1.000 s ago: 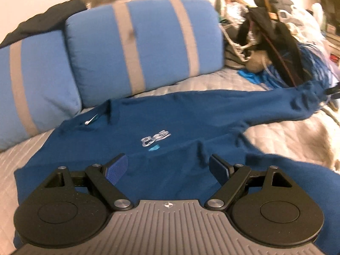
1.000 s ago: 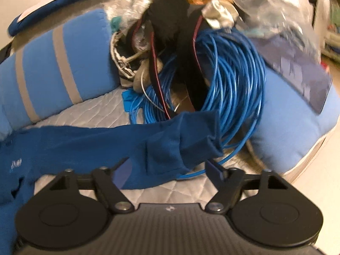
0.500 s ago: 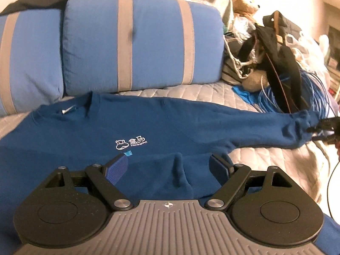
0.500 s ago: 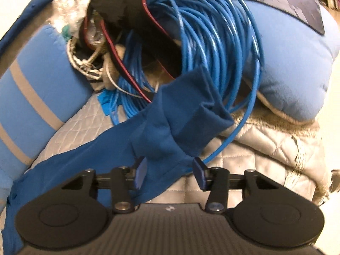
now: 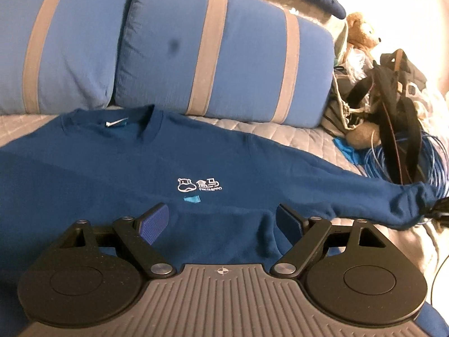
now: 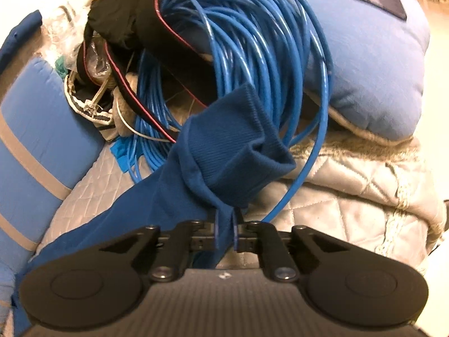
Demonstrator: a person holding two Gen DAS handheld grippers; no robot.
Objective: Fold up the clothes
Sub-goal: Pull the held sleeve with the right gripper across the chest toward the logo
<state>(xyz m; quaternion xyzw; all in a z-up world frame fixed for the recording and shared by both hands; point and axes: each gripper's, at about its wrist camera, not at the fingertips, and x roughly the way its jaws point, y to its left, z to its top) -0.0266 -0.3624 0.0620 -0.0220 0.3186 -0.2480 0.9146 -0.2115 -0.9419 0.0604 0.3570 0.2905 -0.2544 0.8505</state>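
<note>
Navy sweatshirt: laid front-up on the quilted bed cover, collar at the far side against two blue striped pillows, white chest logo facing up, one sleeve run out to the far right.

Left gripper: over the near part of the body panel, jaws wide apart, nothing between them; a raised wrinkle of cloth lies just beyond them. Advice: press or pin this panel while the sleeve travels, so the body does not drag.

Sleeve cuff: ribbed, bunched, resting on a coil of blue cable at the bed's right end, beside black straps and a light-blue cushion.

Right gripper: jaws together, clamped on the sleeve cloth just short of the cuff. The step in hand looks to be folding the sleeve in across the chest. Advice: lift clear of the cable first, since a loop could catch the cuff; then carry it leftward, low and level, and lay it flat across the logo before letting go. A thin pinch may slip; keep the pull gentle.
</note>
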